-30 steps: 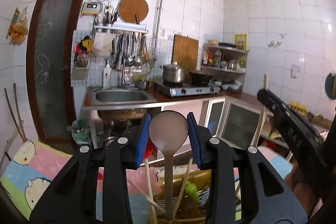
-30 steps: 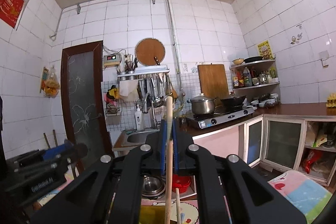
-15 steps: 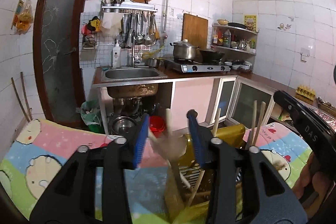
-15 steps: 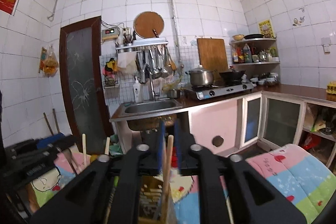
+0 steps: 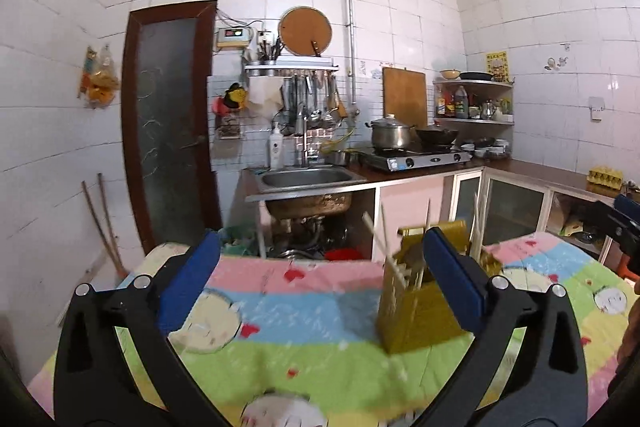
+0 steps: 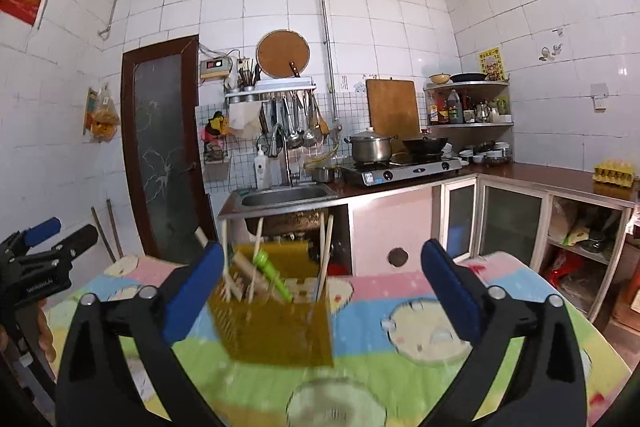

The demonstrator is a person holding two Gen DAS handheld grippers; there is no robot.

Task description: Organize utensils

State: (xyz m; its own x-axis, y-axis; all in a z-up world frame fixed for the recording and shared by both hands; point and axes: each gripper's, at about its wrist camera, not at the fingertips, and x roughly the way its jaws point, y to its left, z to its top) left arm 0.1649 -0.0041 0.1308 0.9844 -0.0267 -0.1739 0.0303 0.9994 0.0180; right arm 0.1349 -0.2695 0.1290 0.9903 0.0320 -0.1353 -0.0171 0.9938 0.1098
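A yellow slatted utensil basket (image 6: 280,327) stands on the cartoon-print tablecloth (image 6: 420,315). It holds wooden chopsticks (image 6: 326,251), a wooden spoon and a green-handled utensil (image 6: 274,271), all leaning. My right gripper (image 6: 322,253) hangs just behind the basket, its jaws opening wide with nothing pressed between the pads. In the left wrist view the same basket (image 5: 416,311) sits to the right, partly behind my right-hand finger. My left gripper (image 5: 320,247) also has its jaws opening, with only the tablecloth (image 5: 280,307) between them. Each gripper shows at the edge of the other's view.
Behind the table runs a kitchen counter with a steel sink (image 6: 288,195), a gas stove (image 6: 404,169) bearing a pot and a wok, and glass-fronted cabinets (image 6: 512,223). A dark door (image 5: 168,123) stands at the left. Egg trays (image 6: 614,173) sit on the right counter.
Both grippers opened and let go of the wooden spoon and the stick, which now stand in the basket. Both pulled back from the basket, so more of the tablecloth shows.
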